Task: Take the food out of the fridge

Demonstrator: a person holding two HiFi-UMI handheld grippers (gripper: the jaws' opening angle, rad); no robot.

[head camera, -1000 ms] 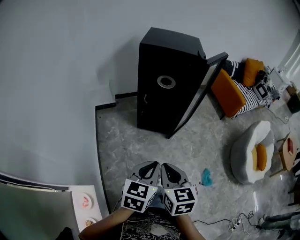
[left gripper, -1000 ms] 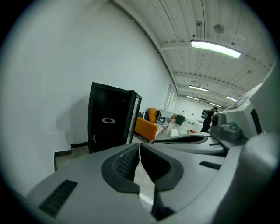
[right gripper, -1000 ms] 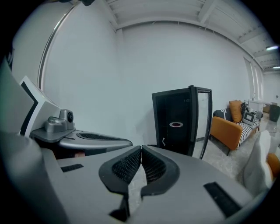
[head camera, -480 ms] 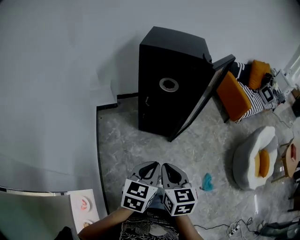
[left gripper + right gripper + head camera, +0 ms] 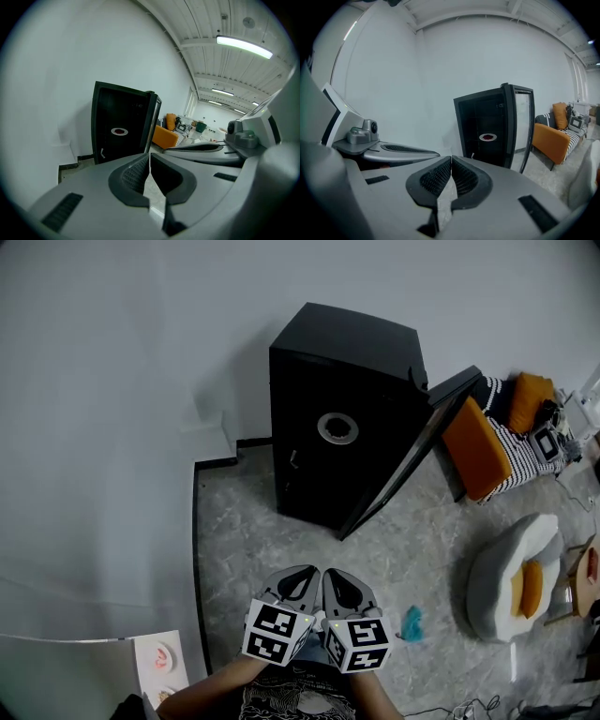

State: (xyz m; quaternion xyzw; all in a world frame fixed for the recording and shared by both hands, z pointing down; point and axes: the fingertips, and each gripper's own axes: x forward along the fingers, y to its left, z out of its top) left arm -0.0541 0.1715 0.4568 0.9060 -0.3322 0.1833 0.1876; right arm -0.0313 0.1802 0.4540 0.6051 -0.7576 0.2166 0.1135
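Fridge (image 5: 342, 418) now closer in head view; desk (image 5: 143, 677) slides off at 7 o'clock. Boxy matte-black cabinet, glass-paned door (image 5: 412, 460) ajar, round food plate (image 5: 337, 428) on a shelf inside. Left gripper (image 5: 305, 570) and right gripper (image 5: 336, 574): ribbed fingers (image 5: 436, 178) pressed together, empty. Mottled grey floor (image 5: 253, 540).

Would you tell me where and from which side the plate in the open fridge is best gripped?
Probably its near rim, approached straight through the open front. The plate lies flat inside the fridge, so only its edge offers a pinch, and the door stands swung out to the right.
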